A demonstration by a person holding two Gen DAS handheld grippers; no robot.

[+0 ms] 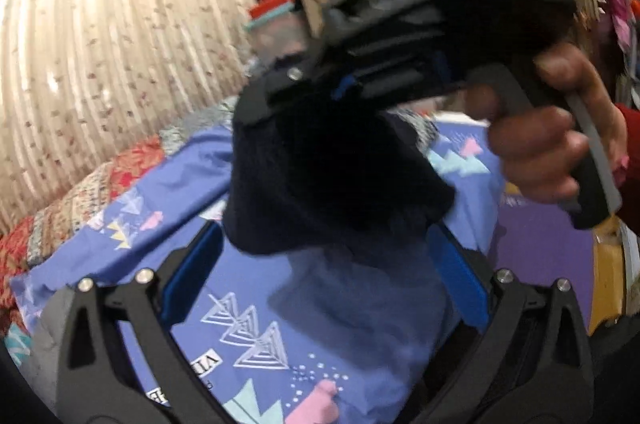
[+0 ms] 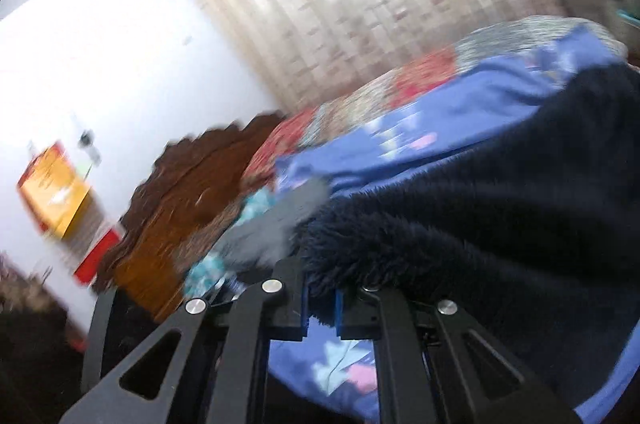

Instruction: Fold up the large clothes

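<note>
A dark navy fleece garment [image 2: 500,208] hangs over a bed with a blue patterned sheet [image 1: 248,324]. My right gripper [image 2: 322,308] is shut on the fleece's fuzzy edge. In the left wrist view the same right gripper [image 1: 344,88] shows from outside, held by a hand [image 1: 548,144], with the navy fleece [image 1: 320,176] dangling from its jaws above the sheet. My left gripper [image 1: 324,276] is open and empty, its blue pads [image 1: 196,272] spread wide just below and beside the hanging fleece.
A floral red quilt [image 1: 80,200] lies along the bed's far side by a pale patterned curtain [image 1: 112,24]. A brown carved headboard [image 2: 188,200] and a white wall stand behind. A red and yellow box [image 2: 56,196] sits by the wall.
</note>
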